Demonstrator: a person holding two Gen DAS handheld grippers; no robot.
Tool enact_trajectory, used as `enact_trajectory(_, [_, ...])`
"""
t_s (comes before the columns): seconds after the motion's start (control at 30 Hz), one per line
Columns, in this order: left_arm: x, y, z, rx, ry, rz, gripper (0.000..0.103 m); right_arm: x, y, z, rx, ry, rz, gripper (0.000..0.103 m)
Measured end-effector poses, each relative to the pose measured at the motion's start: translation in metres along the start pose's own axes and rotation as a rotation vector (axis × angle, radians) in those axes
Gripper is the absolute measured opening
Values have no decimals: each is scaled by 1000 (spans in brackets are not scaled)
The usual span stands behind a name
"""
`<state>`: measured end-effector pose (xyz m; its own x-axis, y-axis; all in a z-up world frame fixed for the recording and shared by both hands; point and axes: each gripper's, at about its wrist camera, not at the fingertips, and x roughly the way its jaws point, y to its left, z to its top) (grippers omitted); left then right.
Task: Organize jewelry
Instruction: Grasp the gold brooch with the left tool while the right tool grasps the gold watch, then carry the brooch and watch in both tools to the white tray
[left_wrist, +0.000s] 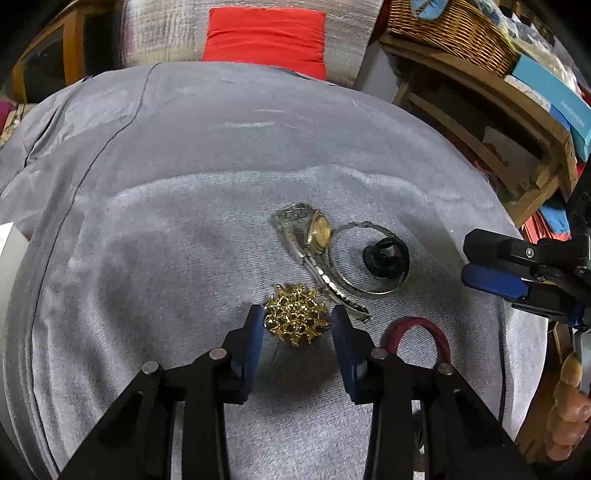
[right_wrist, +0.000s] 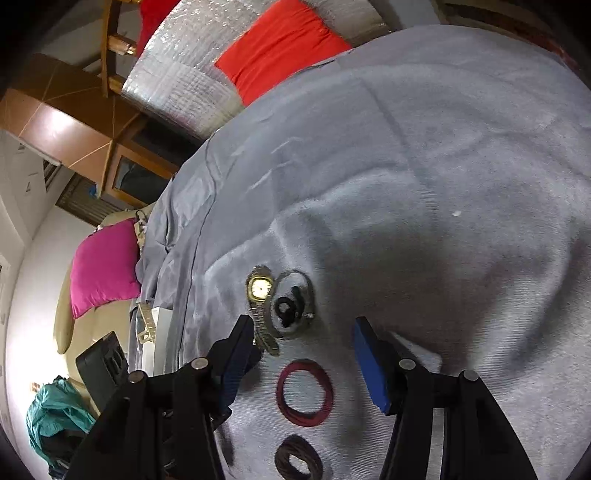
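Observation:
A gold filigree brooch (left_wrist: 296, 314) lies on the grey velvet cloth (left_wrist: 184, 221). My left gripper (left_wrist: 297, 319) is open, with one finger on each side of the brooch, close to it. A silver watch with a gold face (left_wrist: 318, 230) lies beyond it, beside a thin silver bangle (left_wrist: 369, 288) that rings a black hair tie (left_wrist: 382, 258). A maroon band (left_wrist: 417, 328) lies to the right. My right gripper (right_wrist: 303, 332) is open and empty, above the maroon band (right_wrist: 304, 393), near the watch (right_wrist: 260, 288) and black tie (right_wrist: 286, 308). A dark brown band (right_wrist: 299, 459) lies nearer.
A red cushion (left_wrist: 266, 37) and silver quilt lie at the cloth's far edge. A wooden shelf with a wicker basket (left_wrist: 450, 33) and blue box (left_wrist: 557, 96) stands at the right. A pink cushion (right_wrist: 103, 266) and a beige sofa are off the cloth's left edge.

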<state>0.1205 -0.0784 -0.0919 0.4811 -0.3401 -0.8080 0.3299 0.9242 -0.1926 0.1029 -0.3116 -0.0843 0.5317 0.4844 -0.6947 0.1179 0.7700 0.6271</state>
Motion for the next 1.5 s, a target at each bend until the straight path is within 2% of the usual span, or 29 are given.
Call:
enact_trajectory(0.07, [-6,7,1,-19,-4,-4,39,4,9,0,-28,-5,10,59])
enact_trajectory(0.4, [-45,43,-7,-71,-45,82,39,36,56,14,-146,-27,83,59])
enact_trajectory(0.63, [-64,61,-16,-65,-62,120,39,75,67,23,-162,-11,41,59])
enact_trajectory(0.83, [-75,66,-19,-63,-82,134,39,109,67,23,-180,23,-53,59])
enact_trajectory(0.97, [-87,71,-22,-67,-106,154,39,114,79,16,-234,32,-113,59])
enact_trajectory(1.13, [-106,82,-24,-85,-150,177,39,119,101,-11,-316,46,-177,52])
enact_trajectory(1.23, [-121,89,-27,-81,-185,188,39,128,123,-34,-438,45,-267,51])
enact_trajectory(1.3, [-128,92,-28,-68,-206,218,39,134,135,-47,-518,29,-369,31])
enact_trajectory(1.4, [-134,103,-32,-83,-210,226,39,139,146,-57,-576,13,-443,19])
enact_trajectory(1.5, [-138,116,-34,-119,-202,213,39,140,154,-60,-586,10,-486,17])
